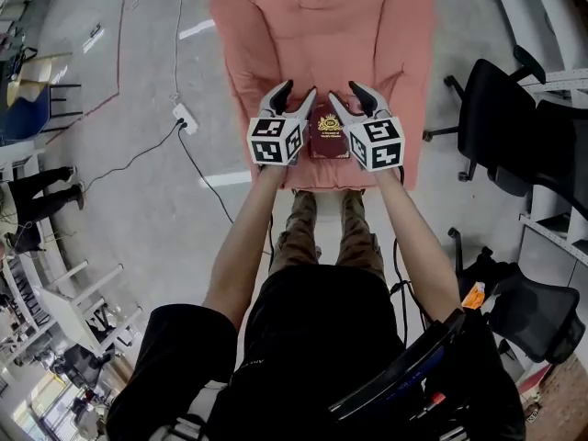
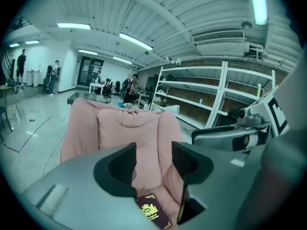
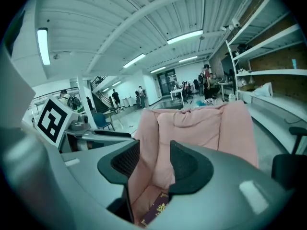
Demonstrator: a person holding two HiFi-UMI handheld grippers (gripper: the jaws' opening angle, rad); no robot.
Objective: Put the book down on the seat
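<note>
A black office chair stands well right of the right gripper. A white power strip and black cable lie left of the left gripper

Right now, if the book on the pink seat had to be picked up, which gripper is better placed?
Left, barely. The left gripper and right gripper flank the book, both open and empty; in the left gripper view it lies more squarely below the jaw gap.
</note>
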